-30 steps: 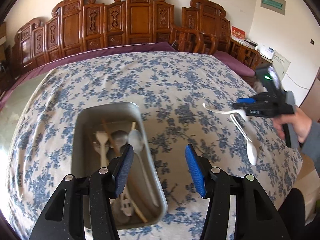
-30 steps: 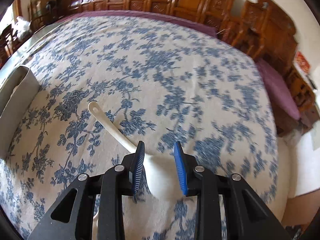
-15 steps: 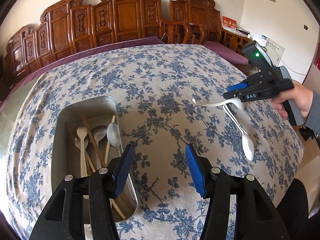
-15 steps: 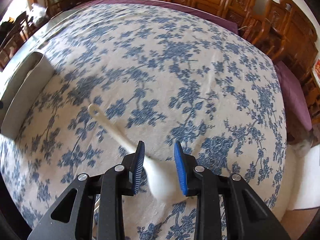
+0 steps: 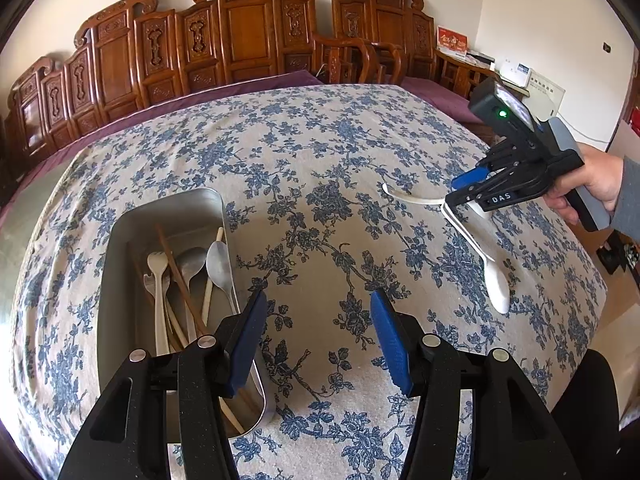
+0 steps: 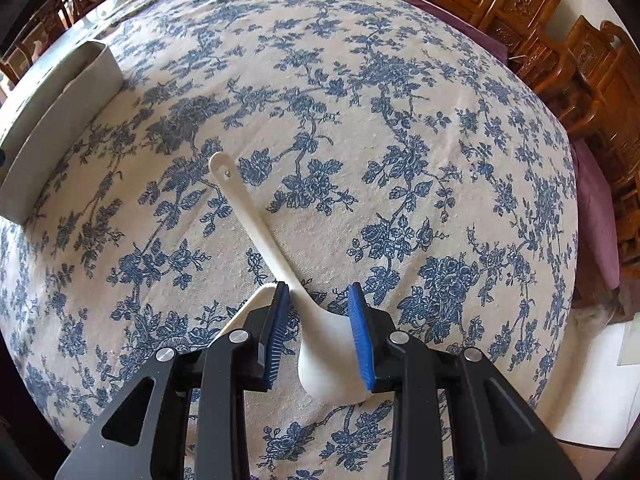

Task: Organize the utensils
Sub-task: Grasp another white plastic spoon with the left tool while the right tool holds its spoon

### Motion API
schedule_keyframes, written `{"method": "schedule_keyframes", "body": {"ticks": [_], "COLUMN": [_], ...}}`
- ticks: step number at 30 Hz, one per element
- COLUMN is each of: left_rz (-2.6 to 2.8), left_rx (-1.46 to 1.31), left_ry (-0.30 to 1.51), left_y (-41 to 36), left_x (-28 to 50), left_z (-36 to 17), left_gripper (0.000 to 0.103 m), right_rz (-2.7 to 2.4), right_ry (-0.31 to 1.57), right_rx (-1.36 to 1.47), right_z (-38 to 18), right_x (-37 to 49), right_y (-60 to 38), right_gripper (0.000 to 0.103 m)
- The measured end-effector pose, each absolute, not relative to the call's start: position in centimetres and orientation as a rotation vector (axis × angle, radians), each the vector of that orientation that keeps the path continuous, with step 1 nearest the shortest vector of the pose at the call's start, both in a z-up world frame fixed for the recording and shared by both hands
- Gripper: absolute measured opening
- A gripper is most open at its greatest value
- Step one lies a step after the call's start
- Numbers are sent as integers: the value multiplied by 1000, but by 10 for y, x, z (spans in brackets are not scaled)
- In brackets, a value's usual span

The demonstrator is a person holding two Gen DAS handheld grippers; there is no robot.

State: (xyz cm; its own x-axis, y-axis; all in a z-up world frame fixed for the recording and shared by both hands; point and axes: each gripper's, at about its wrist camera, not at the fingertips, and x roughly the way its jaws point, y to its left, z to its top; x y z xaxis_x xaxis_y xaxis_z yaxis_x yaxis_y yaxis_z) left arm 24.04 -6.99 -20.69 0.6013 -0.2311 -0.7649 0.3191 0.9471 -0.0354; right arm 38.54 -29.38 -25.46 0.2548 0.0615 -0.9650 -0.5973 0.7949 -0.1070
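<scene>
A metal tray [image 5: 168, 216] on the floral tablecloth holds several spoons, a fork and chopsticks [image 5: 180, 276]. My left gripper [image 5: 316, 340] is open and empty, just right of the tray's near end. My right gripper [image 6: 318, 332] is shut on the bowl of a white plastic spoon [image 6: 256, 224], held above the cloth with its handle pointing toward the tray [image 6: 60, 120]. In the left wrist view the right gripper [image 5: 468, 192] shows at the right with that spoon [image 5: 412, 199]. A second white spoon [image 5: 492, 272] lies on the cloth below it.
The table [image 5: 320, 152] is covered by a blue floral cloth. Carved wooden chairs [image 5: 248, 32] line the far side. The table's right edge [image 5: 592, 280] drops off near the second spoon. A cabinet with papers [image 5: 472, 60] stands at the far right.
My right gripper has lifted the white spoon off the cloth, higher than before. My left gripper has pulled back and risen away from over the tray, staying open.
</scene>
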Motion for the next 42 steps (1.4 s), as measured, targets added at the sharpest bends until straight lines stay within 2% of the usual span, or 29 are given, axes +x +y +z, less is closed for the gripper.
{"method": "schedule_keyframes", "body": {"ticks": [5, 7, 8, 22, 38, 42], "left_rz": [-322, -323, -321, -368, -462, -475], "left_rx": [117, 122, 127, 174, 143, 126], "left_ry": [871, 872, 872, 856, 966, 1006], "left_y": [-74, -77, -79, -135, -224, -240], "left_x": [240, 239, 238, 221, 260, 277], "left_z": [-207, -207, -207, -201, -243, -255], "left_gripper": [51, 51, 51, 51, 51, 43], "right_rz": [469, 471, 460, 289, 239, 243], "right_ry": [1258, 1249, 1244, 1125, 1018, 1015], "right_rx": [-501, -508, -506, -282, -40, -32], "right_z": [-258, -258, -258, -234, -233, -235], "right_x": [385, 380, 377, 295, 246, 246], "right_y": [-295, -294, -295, -365, -412, -415], "right_gripper": [29, 12, 11, 11, 11, 11]}}
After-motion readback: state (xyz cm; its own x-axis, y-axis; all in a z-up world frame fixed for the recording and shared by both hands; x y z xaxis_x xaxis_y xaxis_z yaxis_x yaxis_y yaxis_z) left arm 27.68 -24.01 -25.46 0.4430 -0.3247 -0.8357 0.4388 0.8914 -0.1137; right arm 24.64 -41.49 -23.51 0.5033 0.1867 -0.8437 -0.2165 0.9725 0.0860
